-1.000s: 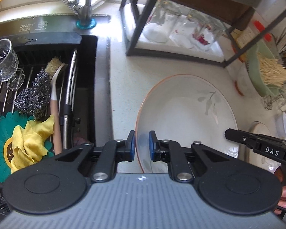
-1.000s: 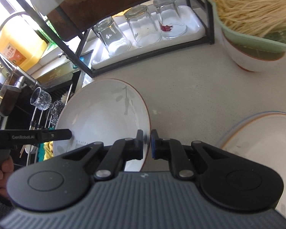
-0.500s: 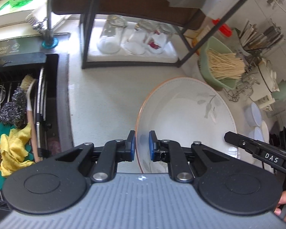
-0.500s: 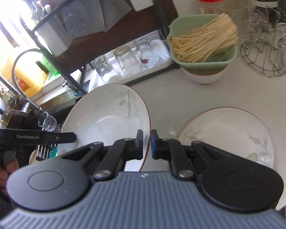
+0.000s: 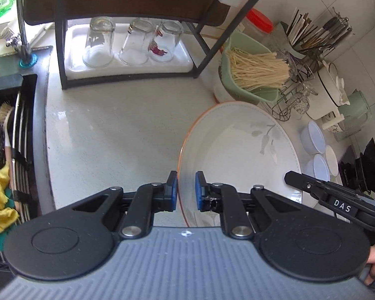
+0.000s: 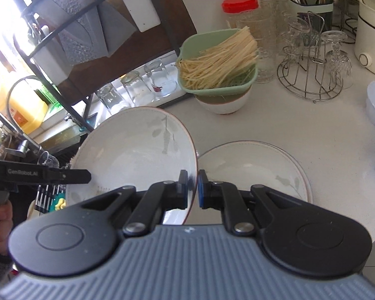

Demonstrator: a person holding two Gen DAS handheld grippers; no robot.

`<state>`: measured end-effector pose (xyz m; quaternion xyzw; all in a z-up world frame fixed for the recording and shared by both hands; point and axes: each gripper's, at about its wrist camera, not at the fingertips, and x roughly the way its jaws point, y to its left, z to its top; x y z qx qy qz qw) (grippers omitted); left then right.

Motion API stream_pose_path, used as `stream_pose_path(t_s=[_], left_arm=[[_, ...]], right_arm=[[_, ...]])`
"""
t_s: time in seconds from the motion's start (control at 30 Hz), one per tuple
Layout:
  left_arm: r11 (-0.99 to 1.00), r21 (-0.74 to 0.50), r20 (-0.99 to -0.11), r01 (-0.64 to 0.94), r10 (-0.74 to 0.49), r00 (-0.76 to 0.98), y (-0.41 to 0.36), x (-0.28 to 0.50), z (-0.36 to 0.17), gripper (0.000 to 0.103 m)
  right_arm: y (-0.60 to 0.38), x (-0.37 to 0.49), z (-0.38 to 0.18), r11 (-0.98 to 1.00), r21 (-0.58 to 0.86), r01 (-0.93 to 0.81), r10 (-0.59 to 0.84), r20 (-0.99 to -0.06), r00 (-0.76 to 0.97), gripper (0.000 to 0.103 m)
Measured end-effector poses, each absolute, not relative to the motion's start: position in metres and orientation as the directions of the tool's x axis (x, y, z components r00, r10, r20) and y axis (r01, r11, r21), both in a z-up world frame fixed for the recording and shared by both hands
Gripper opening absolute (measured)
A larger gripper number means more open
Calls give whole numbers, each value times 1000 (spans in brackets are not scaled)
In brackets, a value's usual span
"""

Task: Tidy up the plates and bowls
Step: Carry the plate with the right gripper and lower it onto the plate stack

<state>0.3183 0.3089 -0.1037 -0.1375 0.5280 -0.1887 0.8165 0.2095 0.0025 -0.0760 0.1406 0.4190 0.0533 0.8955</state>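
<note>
**Two-Tool Carry of a Leaf-Pattern Plate: Hazards and Markings**

The held plate is clamped at opposite edges: its rim is pinched by the left tool on one side and by the right tool on the other, both sets of pads pressed thin on the porcelain. The plate is carried clear of the surface, tilted, beside a second plate of matching pattern that lies flat on the surface.

Hazards, as judged from this position:
- Slippage is possible, since glazed porcelain is gripped only at a narrow rim; uneven motion of the two hands would twist the plate out of one grip.
- A chip or crack could be caused if the tilted edge is lowered onto the second plate at an angle instead of flat.
- The green strainer of noodles, seated on a white bowl, and the wire glass rack stand near; a wide swing could strike them.

Legible markings: "DAS" is printed on the right tool as seen from the left wrist view; "GenRoboLAI", or similar, is read on the left tool from the right wrist view. Bottle lettering at the window cannot be read.
</note>
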Motion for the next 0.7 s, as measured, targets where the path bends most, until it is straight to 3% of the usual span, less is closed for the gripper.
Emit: stream_pose_path(t_s=[0.33,0.53,0.7], left_arm=[[914,-383,-842,132,-405,357,269,303,-119,16],[886,-463,-838,22,-445,316,252,302,-141,16],[898,-441,-860,8,-425,283,229,306,-152,16]], right_arm=[[-35,209,-85,949,312,-37,266,-736,623,11],[-61,207,-98,953,289,-88,281,-744,606,11],[-79,206,-114,953,290,-88,285,-761,583,11]])
